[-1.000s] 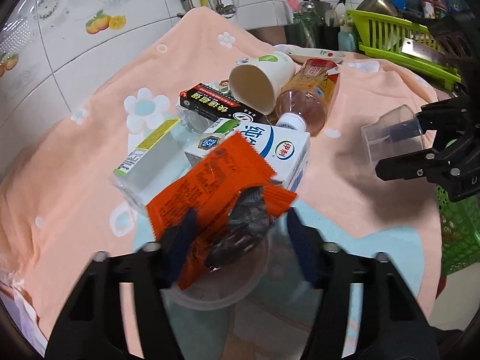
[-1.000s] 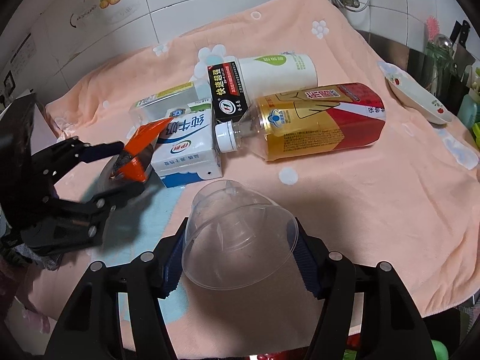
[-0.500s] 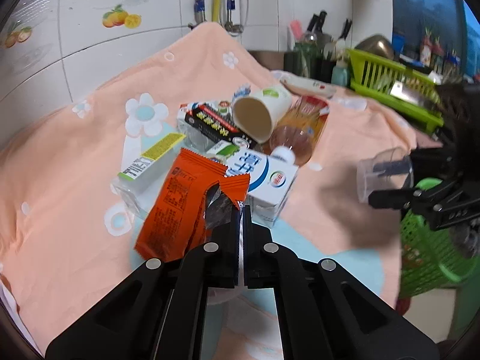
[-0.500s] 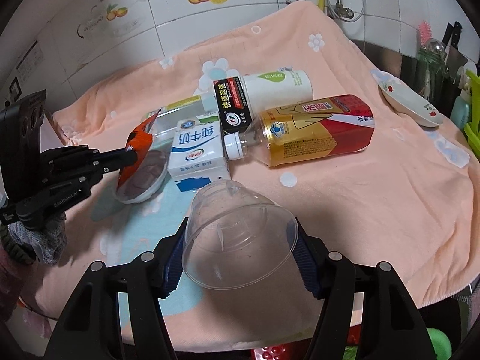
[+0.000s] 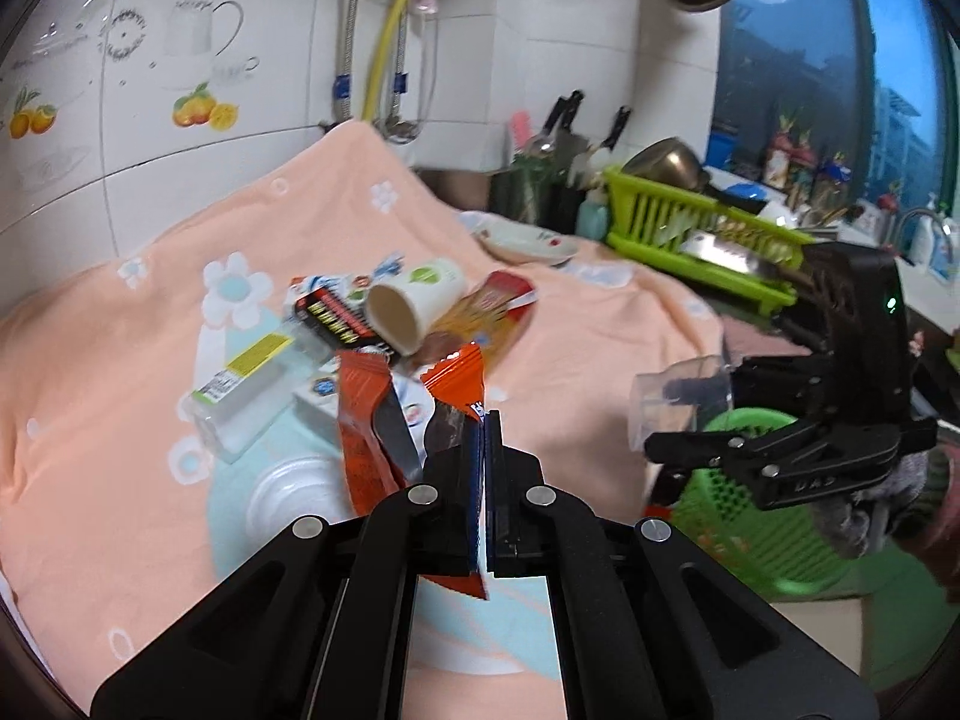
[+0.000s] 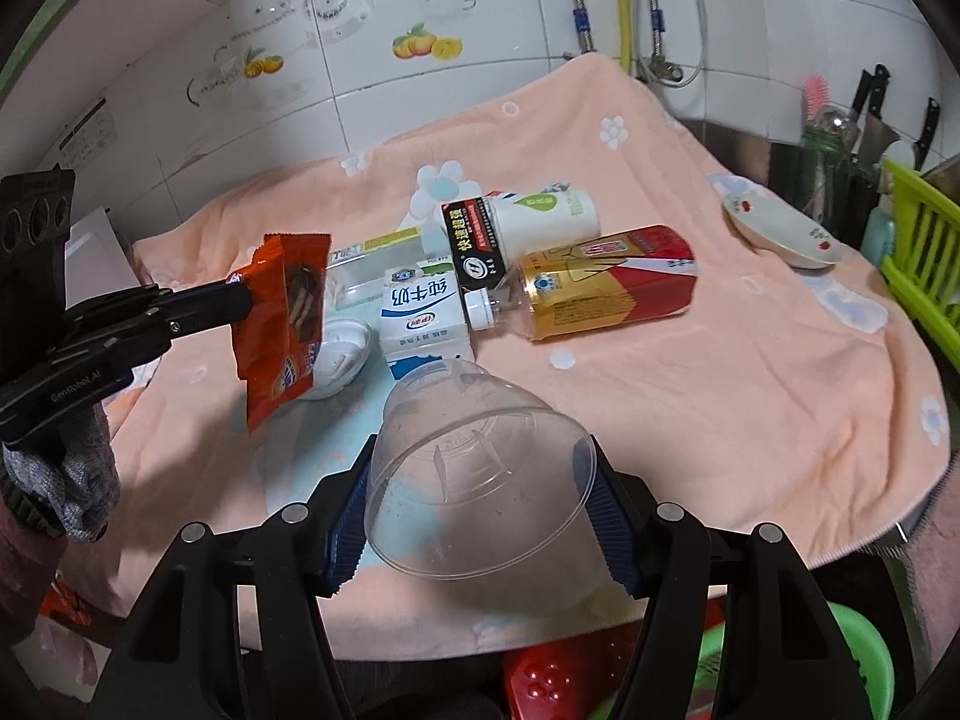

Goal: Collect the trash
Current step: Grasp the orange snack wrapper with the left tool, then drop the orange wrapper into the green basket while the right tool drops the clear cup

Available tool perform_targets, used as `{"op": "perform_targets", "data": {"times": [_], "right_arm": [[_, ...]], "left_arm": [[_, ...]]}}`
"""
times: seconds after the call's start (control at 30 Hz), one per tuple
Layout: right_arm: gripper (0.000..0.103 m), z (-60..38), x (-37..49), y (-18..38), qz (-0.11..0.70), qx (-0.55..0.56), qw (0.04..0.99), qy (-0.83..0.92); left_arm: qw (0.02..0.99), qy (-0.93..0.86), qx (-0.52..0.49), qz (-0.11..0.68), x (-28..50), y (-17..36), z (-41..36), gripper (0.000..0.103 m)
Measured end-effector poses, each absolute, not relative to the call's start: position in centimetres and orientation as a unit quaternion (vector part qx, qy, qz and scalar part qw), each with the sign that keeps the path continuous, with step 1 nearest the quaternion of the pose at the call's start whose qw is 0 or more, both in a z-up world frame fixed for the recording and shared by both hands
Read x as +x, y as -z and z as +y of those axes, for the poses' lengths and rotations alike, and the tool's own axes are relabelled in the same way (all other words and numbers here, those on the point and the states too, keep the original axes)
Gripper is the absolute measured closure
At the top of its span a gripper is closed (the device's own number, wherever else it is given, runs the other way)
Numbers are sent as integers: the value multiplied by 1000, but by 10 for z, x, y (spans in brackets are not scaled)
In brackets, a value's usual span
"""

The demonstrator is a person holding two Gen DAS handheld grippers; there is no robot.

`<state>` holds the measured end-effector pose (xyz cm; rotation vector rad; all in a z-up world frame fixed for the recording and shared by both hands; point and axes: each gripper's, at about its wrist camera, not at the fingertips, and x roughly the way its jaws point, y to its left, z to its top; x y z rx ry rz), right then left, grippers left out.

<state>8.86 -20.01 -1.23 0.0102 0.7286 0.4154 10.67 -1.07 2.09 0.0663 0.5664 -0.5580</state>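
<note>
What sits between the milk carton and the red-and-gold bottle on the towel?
In the right wrist view, only the bottle's white cap lies between the milk carton and the red-and-gold bottle.

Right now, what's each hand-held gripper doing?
Left hand-held gripper shut on orange wrapper, lifted off the towel. Right hand-held gripper shut on clear cup. Nothing blocking.

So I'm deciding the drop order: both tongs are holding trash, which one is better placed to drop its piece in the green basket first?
Right. The right tongs hold the clear cup past the table edge, with the green basket just below. The left tongs hold the orange wrapper above the towel, farther away.
</note>
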Motion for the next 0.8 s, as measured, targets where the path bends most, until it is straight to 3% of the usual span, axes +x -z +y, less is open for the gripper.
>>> {"op": "perform_targets", "data": {"times": [0.5,0.8], "right_arm": [[41,-277,8,16,363,12,926,-99],[41,-344,-40,27,371,38,928,-17]], "left_arm": [[886,392,32,246,46,-45,-89,103],[839,477,26,262,13,-28,-166,103]]}}
